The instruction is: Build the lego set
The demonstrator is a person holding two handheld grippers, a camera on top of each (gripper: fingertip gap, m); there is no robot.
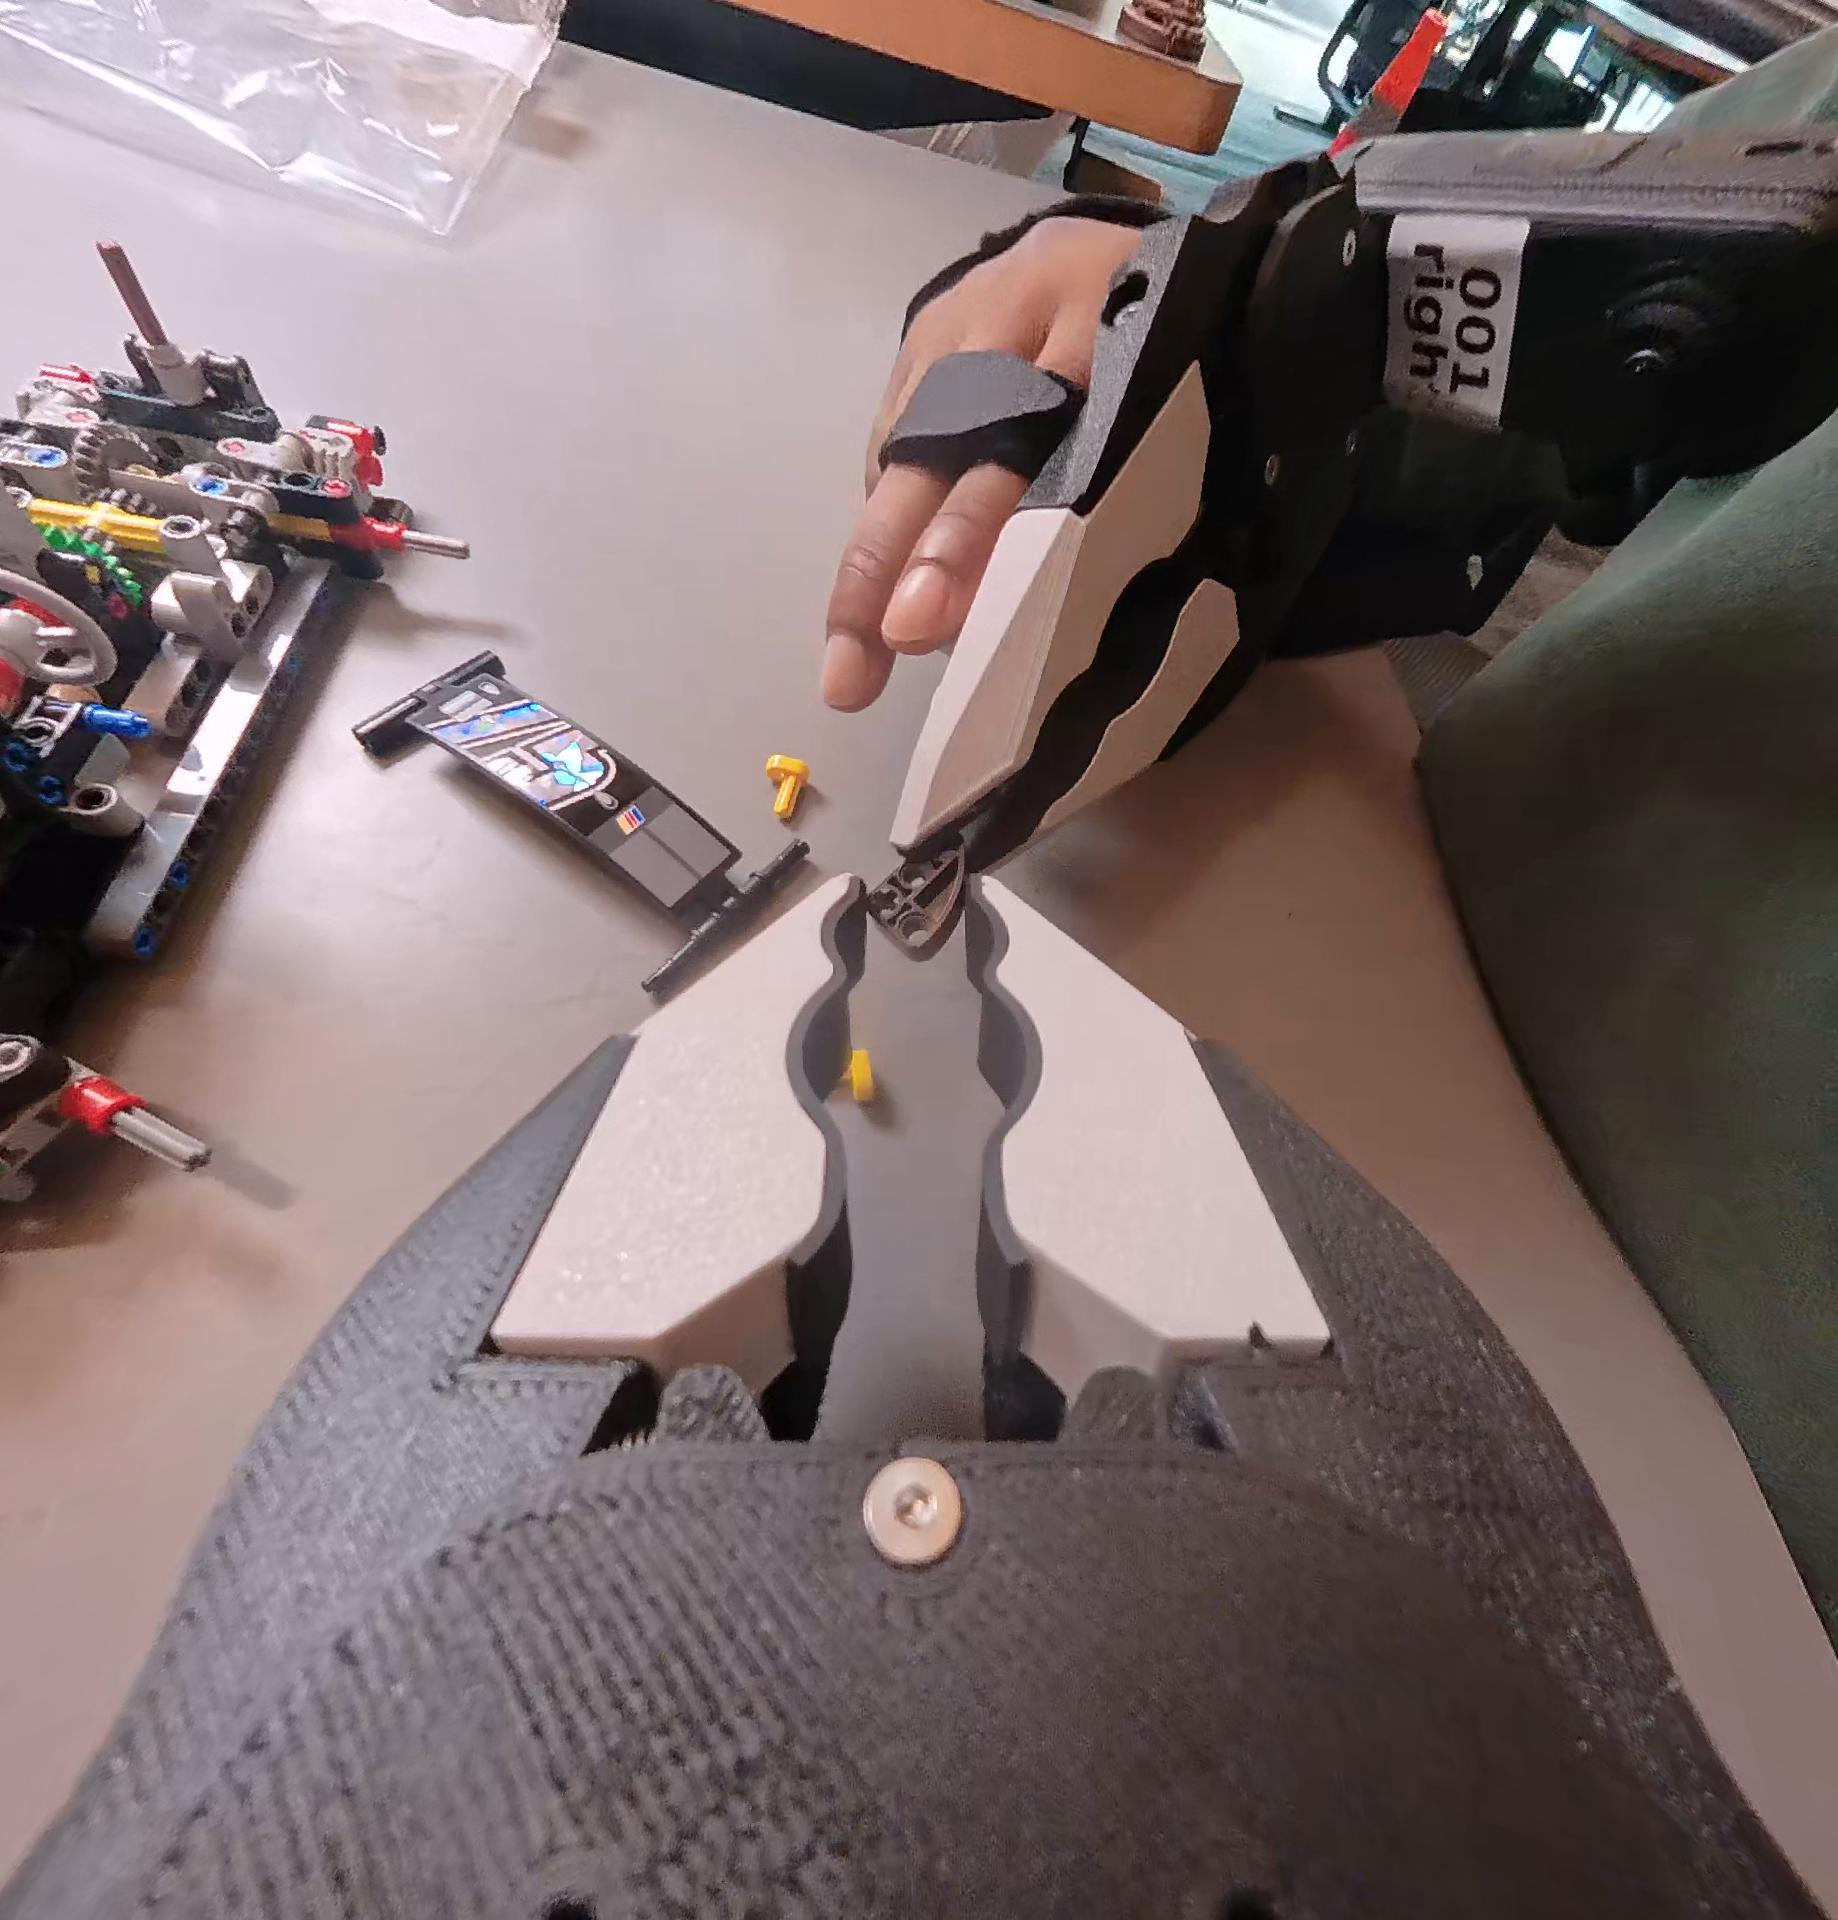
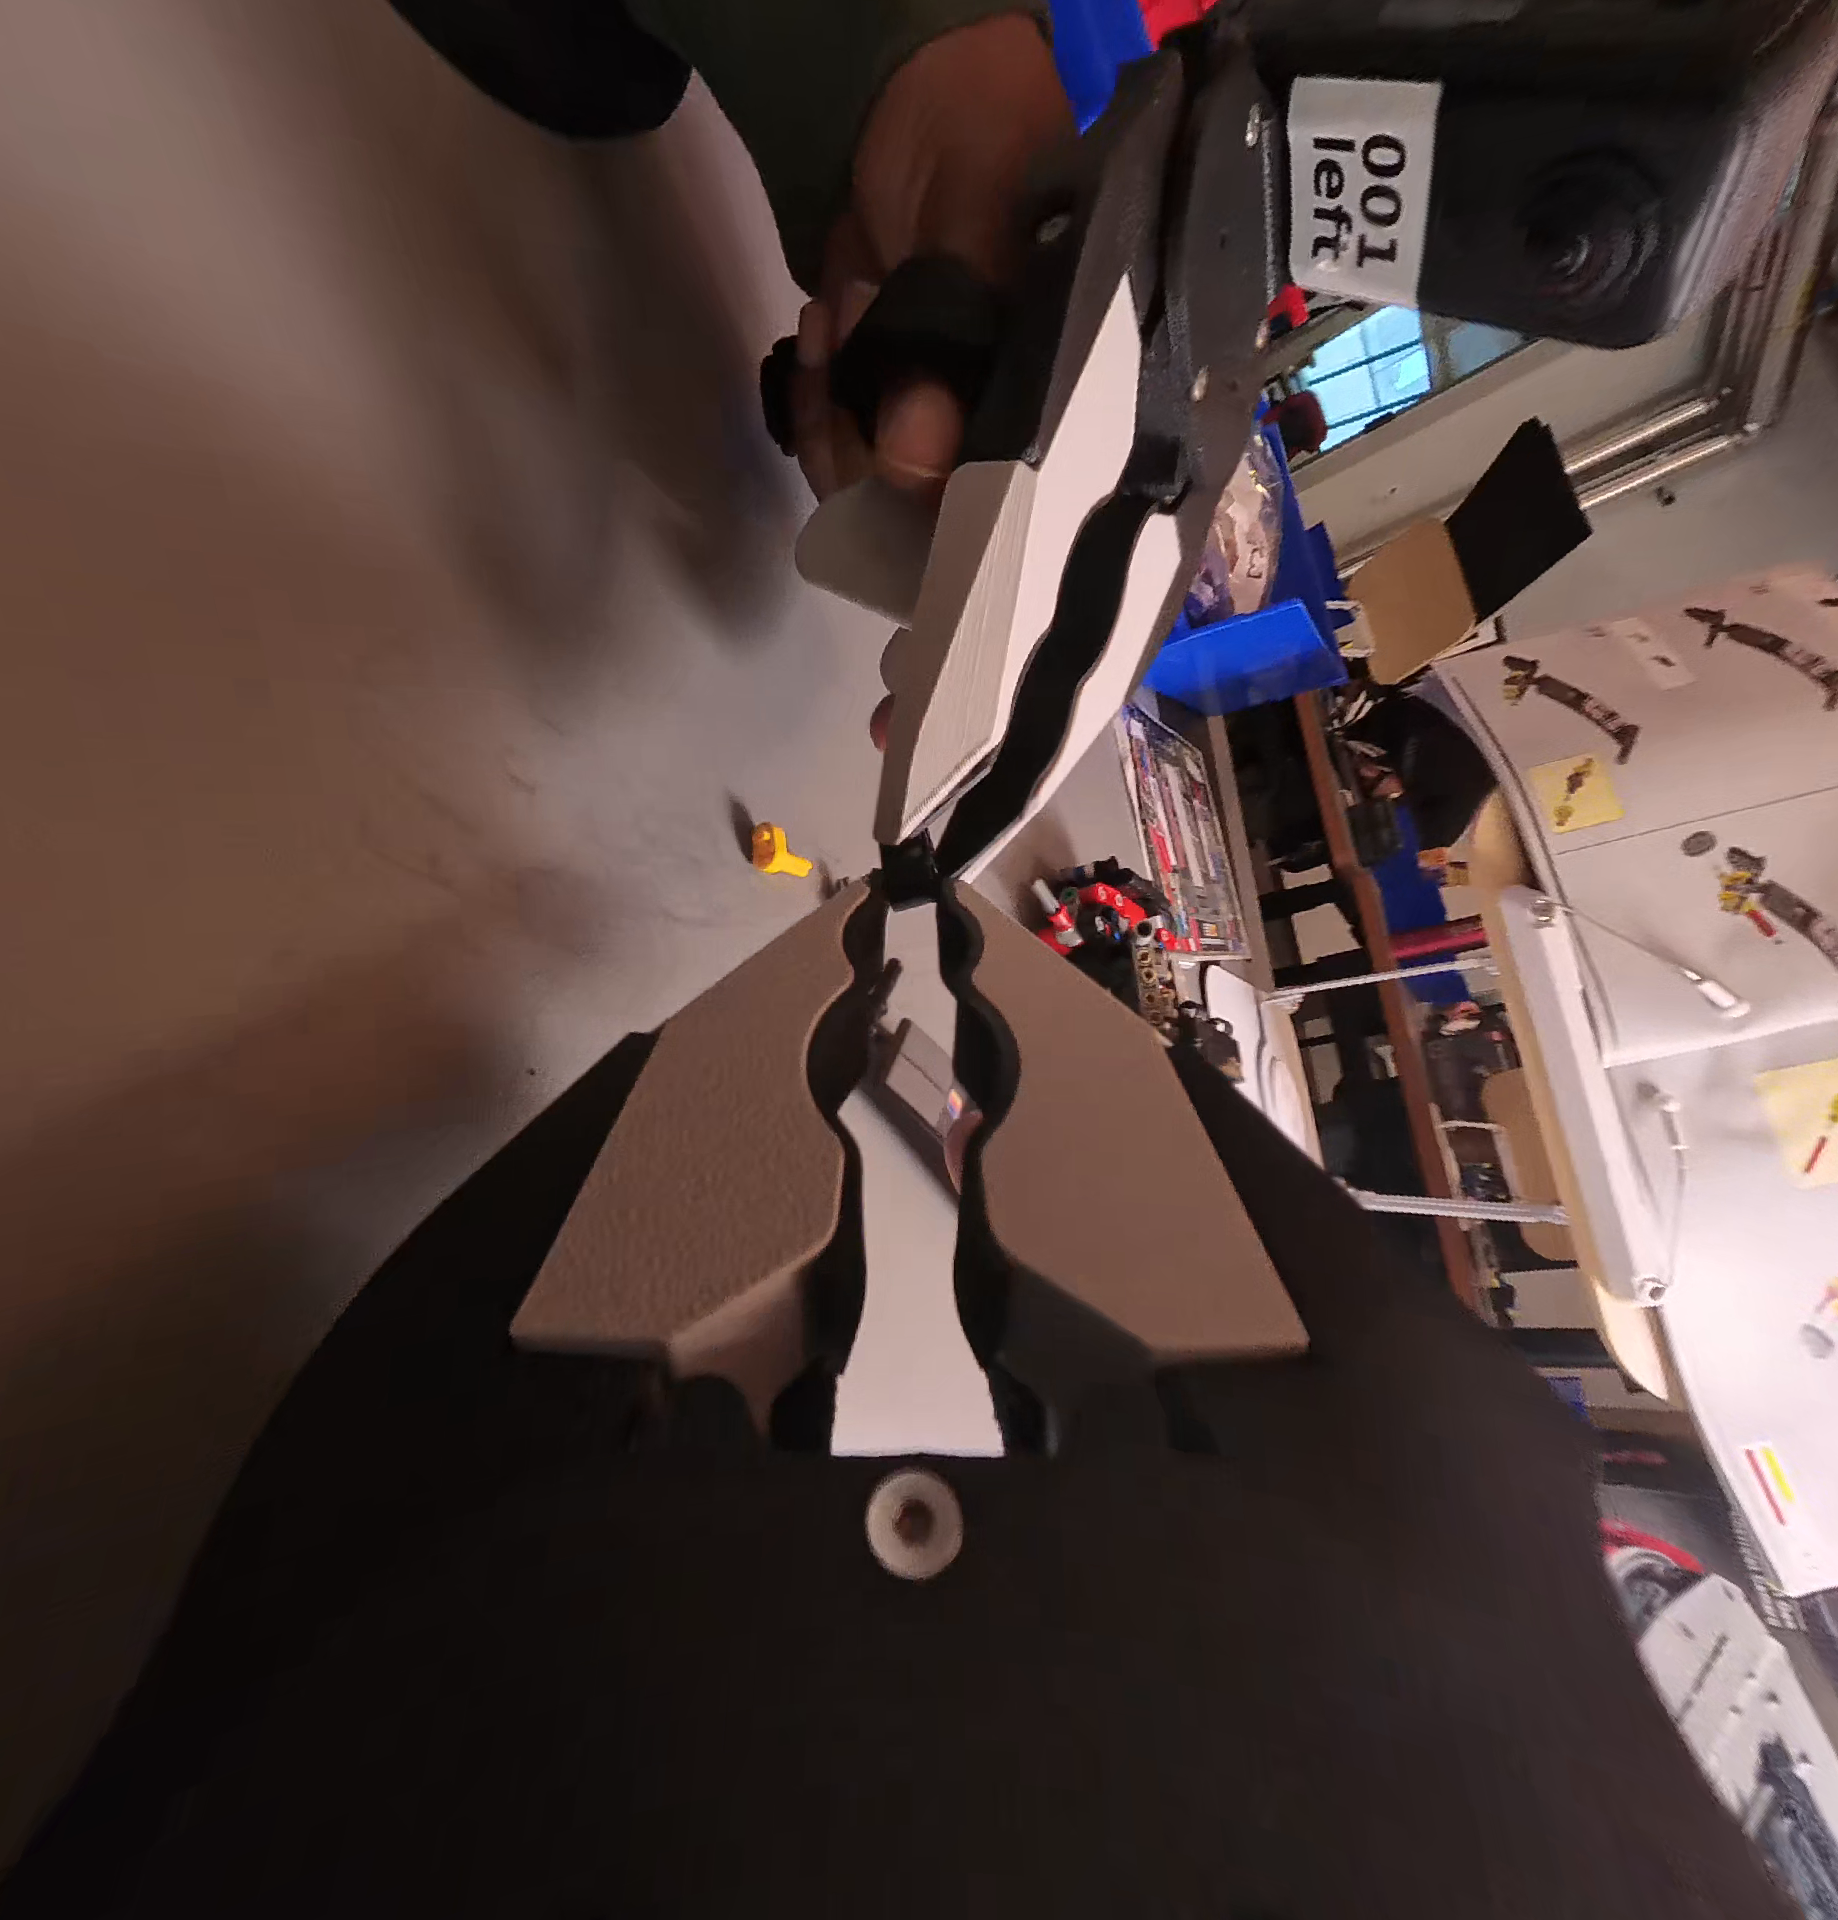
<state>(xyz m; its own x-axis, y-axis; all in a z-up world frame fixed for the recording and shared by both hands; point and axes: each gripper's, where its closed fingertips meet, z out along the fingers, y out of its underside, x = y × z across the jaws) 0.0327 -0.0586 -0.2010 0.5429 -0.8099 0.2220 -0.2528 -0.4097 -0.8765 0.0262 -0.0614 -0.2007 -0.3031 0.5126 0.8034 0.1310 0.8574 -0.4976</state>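
Here, at the far left of the left wrist view, the partly built lego model [image 1: 94, 582] sits on the grey table [image 1: 603, 343], a dense frame of grey beams, gears and red, blue and yellow pins; a clear plastic bag [image 1: 260, 94] lies beyond it near the table's far edge; to the right of the model lies a flat black panel [image 1: 572, 779] with a shiny decorated face, a thin black axle [image 1: 728, 920] just beside its near end; a small yellow pin [image 1: 787, 781] rests on the table right of the panel, and a second yellow pin [image 1: 859, 1075] shows through the gap between the left gripper's fingers.

Further right, in the middle, the left gripper [image 1: 915, 920] has its jaws closed in on a small black curved piece [image 1: 920, 904] at the fingertips; the right gripper [image 1: 951, 831] comes down from the upper right and its tips meet the same piece, jaws narrowed onto it; a person's hand [image 1: 946, 488] in a black strap holds that gripper, with a green sleeve [image 1: 1673, 935] at the right edge.

In the right wrist view a yellow pin [image 2: 775, 847] lies left of centre on the table [image 2: 271, 520]; the right gripper [image 2: 910, 894] and the left gripper [image 2: 910, 847] meet tip to tip on the black piece [image 2: 907, 871]; instruction pages [image 2: 1673, 831] lie at the right.
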